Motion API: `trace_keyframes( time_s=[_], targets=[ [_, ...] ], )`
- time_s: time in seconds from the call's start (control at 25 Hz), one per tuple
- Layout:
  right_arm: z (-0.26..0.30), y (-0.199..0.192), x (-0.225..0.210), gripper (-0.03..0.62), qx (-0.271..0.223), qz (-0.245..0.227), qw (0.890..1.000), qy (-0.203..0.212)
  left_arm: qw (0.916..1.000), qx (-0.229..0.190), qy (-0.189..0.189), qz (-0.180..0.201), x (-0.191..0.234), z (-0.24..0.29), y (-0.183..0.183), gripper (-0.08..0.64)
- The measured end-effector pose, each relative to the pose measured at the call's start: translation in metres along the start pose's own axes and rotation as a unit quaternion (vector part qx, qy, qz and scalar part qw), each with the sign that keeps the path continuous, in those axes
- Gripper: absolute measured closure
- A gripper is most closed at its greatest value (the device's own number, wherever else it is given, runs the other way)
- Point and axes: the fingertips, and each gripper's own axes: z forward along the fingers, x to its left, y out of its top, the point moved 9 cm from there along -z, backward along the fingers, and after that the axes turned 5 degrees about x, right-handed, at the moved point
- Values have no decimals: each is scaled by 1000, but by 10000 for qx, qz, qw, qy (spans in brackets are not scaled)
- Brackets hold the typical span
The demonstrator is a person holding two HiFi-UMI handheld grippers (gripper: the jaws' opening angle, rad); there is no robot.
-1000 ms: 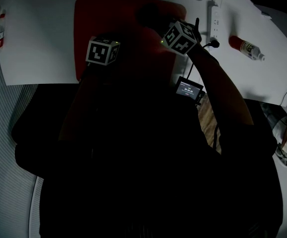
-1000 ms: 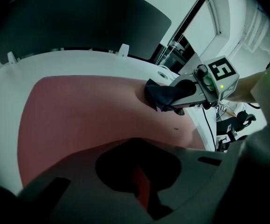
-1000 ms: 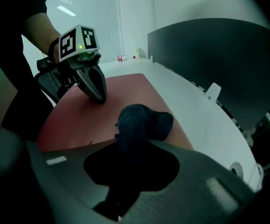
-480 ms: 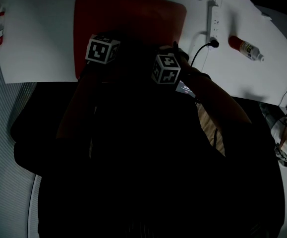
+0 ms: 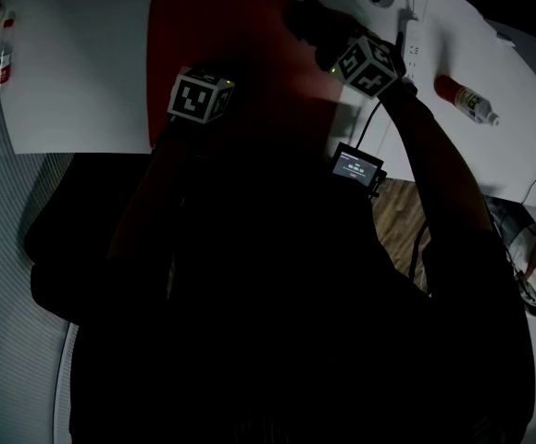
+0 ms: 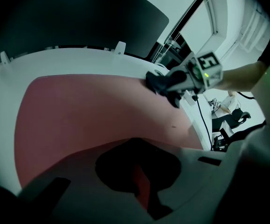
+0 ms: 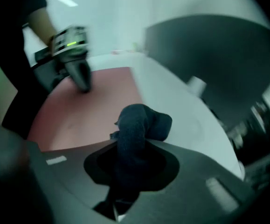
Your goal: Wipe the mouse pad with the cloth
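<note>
Red pad appears mid-wipe: right gripper clamps cloth at its far corner; closed left gripper pins it.

Left gripper, right gripper: dark bodies. Each carries a white marker cube with black squares and a lit green LED. Black cable trails from the right unit. Dark clothing.
</note>
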Motion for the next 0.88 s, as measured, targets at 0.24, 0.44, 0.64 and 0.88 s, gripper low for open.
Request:
trace_keyframes(
  time_s=[0.24, 0.44, 0.64, 0.88],
  targets=[
    [-4, 2, 2, 523, 88, 555, 9965, -624, 10000, 16, -45, -17, 1, -1, 0, 552],
    [14, 23, 136, 523, -90, -755, 9942, 758, 10000, -9, -4, -68, 1, -1, -2, 552],
    [21, 26, 181, 523, 86, -1799, 9701, 1626, 9999, -49, 24, -114, 0, -1, -1, 552],
    [-1, -8, 12, 522, 198, -31, 9990, -403, 9999, -62, 41, -105, 0, -1, -3, 552]
  ],
)
